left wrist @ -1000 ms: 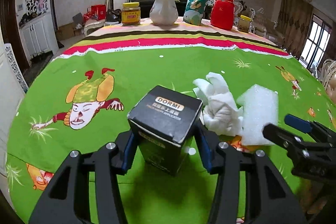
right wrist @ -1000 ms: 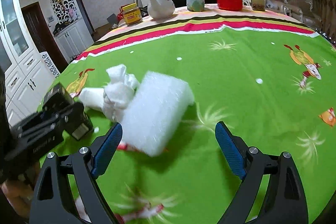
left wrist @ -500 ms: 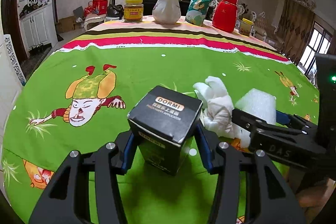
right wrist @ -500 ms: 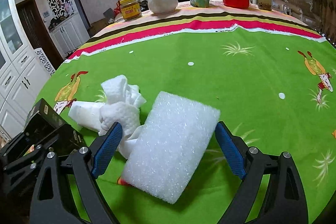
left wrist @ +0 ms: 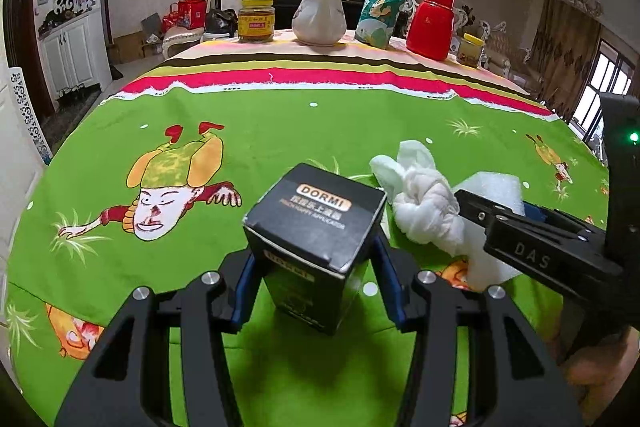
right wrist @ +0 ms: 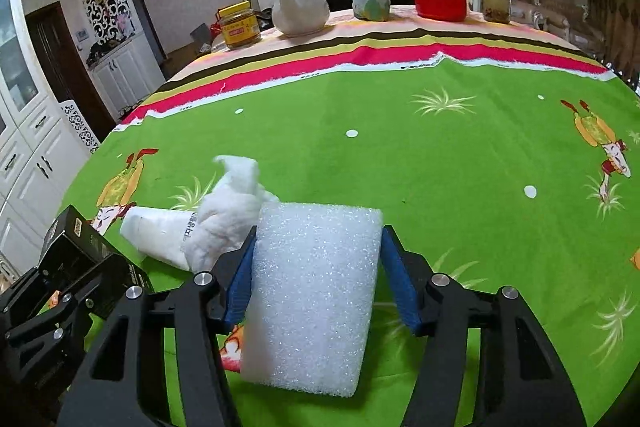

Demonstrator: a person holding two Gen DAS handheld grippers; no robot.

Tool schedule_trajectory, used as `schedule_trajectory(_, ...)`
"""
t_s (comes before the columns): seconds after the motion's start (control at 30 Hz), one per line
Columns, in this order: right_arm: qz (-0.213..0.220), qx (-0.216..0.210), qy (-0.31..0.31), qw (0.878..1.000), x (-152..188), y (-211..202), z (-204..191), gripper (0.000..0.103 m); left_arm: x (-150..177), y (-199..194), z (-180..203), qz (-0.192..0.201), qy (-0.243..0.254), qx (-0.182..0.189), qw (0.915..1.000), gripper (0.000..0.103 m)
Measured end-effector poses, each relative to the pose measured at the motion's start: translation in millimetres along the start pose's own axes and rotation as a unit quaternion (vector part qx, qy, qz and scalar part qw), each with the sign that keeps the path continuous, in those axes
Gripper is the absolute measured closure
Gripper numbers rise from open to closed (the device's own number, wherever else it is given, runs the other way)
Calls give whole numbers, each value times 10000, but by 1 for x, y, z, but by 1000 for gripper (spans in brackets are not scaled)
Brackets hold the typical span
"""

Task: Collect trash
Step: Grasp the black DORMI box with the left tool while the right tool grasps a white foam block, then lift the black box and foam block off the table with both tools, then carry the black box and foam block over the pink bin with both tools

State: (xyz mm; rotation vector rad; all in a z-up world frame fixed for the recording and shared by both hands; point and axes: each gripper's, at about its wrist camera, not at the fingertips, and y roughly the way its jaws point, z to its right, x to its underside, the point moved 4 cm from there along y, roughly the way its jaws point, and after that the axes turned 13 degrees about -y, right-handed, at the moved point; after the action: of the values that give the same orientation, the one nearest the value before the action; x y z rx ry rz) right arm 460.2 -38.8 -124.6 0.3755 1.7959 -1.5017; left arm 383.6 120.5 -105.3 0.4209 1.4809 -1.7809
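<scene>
My left gripper (left wrist: 314, 283) is shut on a black DORMI box (left wrist: 316, 239) and holds it over the green tablecloth (left wrist: 280, 131). My right gripper (right wrist: 320, 279) is shut on a white foam block (right wrist: 312, 291), its blue pads pressed to both sides. A crumpled white tissue (right wrist: 228, 215) and a white plastic wrapper (right wrist: 160, 235) lie just left of the foam. In the left wrist view the tissue (left wrist: 424, 195) and foam (left wrist: 496, 187) sit to the right of the box, with the right gripper (left wrist: 520, 227) reaching in over them.
Along the far edge of the table stand a yellow-lidded jar (left wrist: 256, 21), a white teapot (left wrist: 319, 13), a green snack bag (left wrist: 384, 11), a red thermos (left wrist: 434, 23) and a small jar (left wrist: 470, 51). White cabinets (right wrist: 36, 163) stand at the left.
My right gripper moved forward around the foam block and closed on it. My left gripper kept hold of the black box, nearly still.
</scene>
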Motion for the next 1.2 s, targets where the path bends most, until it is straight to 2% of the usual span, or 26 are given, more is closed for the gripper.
schedule_trajectory(0.23, 335, -85, -25, 9994, 4, -24, -4, 48, 5, 0, 1, -53, 4, -13, 10000, 53)
schedule_trajectory(0.33, 449, -117, 14, 9989, 8, -39, 1, 48, 6, 1, 1, -94, -36, -7, 9999, 45)
schedule_trajectory(0.4, 518, -102, 63, 9986, 10, -49, 6, 48, 7, 2, 1, -105, -60, 7, 9999, 44)
schedule_trajectory(0.43, 540, -94, 73, 9985, 12, -54, 8, 48, 8, 3, 2, -138, -47, 30, 9999, 47)
schedule_trajectory(0.47, 551, -92, 74, 9984, 14, -58, 9, 48, 10, 4, 3, -192, -18, 59, 9998, 54)
schedule_trajectory(0.5, 574, -78, 68, 9983, 16, -63, 10, 48, 11, 4, 4, -190, 32, 80, 9998, 54)
schedule_trajectory(0.9, 562, 201, 145, 9981, 72, -121, 40, 48, 16, -17, 19, 161, 228, 333, 9991, 55)
schedule_trajectory(1.2, 737, 469, 526, 9948, 108, -166, 80, 48, 28, -35, 43, 499, 641, 617, 9948, 55)
